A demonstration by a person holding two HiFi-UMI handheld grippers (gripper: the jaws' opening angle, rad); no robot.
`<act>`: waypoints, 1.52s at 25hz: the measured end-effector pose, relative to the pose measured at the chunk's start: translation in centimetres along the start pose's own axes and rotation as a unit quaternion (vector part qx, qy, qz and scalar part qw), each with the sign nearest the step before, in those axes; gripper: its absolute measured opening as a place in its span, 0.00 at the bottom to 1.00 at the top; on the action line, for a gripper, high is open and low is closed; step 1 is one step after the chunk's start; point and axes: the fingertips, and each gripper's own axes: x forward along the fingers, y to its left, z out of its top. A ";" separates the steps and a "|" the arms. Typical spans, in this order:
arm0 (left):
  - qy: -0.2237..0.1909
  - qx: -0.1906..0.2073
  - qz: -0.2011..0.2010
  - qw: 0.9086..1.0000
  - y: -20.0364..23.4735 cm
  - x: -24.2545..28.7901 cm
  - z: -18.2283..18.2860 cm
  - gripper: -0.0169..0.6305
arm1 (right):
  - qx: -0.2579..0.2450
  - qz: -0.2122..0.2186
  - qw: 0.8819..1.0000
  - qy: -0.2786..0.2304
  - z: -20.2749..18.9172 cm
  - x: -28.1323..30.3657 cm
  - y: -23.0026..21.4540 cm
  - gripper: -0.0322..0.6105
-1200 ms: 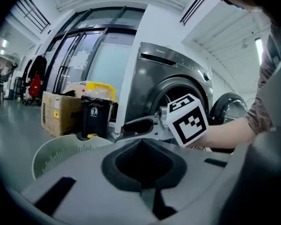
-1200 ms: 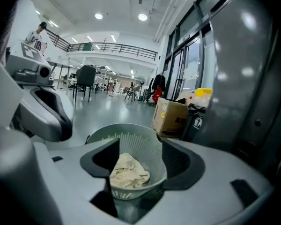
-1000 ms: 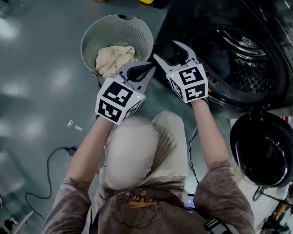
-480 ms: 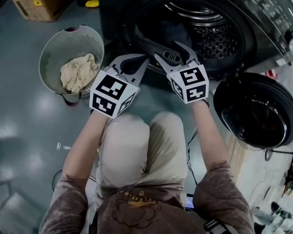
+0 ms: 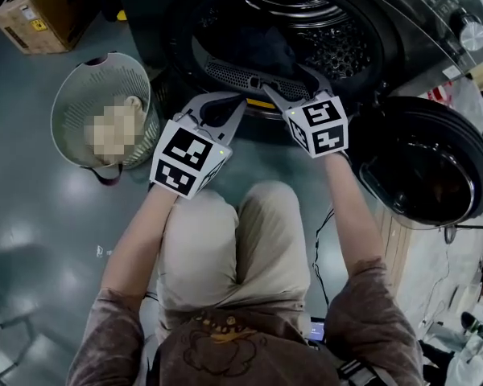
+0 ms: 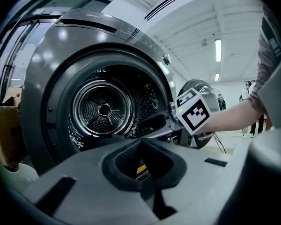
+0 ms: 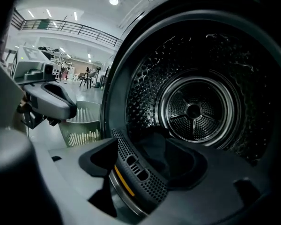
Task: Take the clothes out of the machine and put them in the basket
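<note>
The front-loading machine [image 5: 402,22] stands open at the top of the head view, and a dark garment [image 5: 267,48] lies low in its drum [image 6: 103,109]. My right gripper [image 5: 286,81] is open at the mouth of the drum, with the dark garment [image 7: 154,142] just beyond its jaws and nothing gripped. My left gripper [image 5: 240,104] is shut and empty, a little short of the opening and to the left of the right one. The white slatted basket [image 5: 68,95] stands on the floor at the left with a pale cloth in it.
The round machine door [image 5: 423,159] hangs open at the right, close to my right forearm. A perforated grille [image 7: 136,172] runs along the lower rim of the opening. A cardboard box [image 5: 40,10] sits beyond the basket. My knees are below both grippers.
Both grippers have swung from beside the basket over to the machine's opening. The basket has slid to the left of the view, and the drum now fills the top.
</note>
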 end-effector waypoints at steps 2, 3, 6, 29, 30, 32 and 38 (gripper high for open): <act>0.004 0.001 0.006 1.000 0.1 -0.4 -0.3 0.04 | -0.005 0.000 1.000 0.012 -0.4 1.1 -0.4 0.56; 0.005 0.001 0.008 1.000 0.2 -0.5 -0.3 0.04 | -0.007 0.000 1.000 0.018 -0.6 1.7 -0.6 0.58; 0.006 0.001 0.012 1.000 0.4 -0.9 -0.5 0.04 | -0.017 0.000 0.999 0.033 -1.0 3.7 -1.2 0.60; 0.017 -0.023 0.002 1.000 3.2 -1.0 -2.3 0.04 | -0.025 0.006 0.985 0.171 -5.4 16.6 -5.7 0.75; 0.017 -0.023 0.002 1.000 3.3 -1.0 -2.4 0.04 | -0.030 0.008 0.985 0.172 -5.1 16.8 -5.7 0.75; 0.017 -0.023 0.001 1.000 3.5 -1.0 -2.5 0.04 | -0.051 0.008 0.985 0.162 -4.2 17.3 -5.7 0.76; 0.019 -0.026 -0.004 0.999 3.6 -0.7 -2.8 0.04 | -0.137 0.022 0.973 0.183 -4.0 18.8 -5.2 0.82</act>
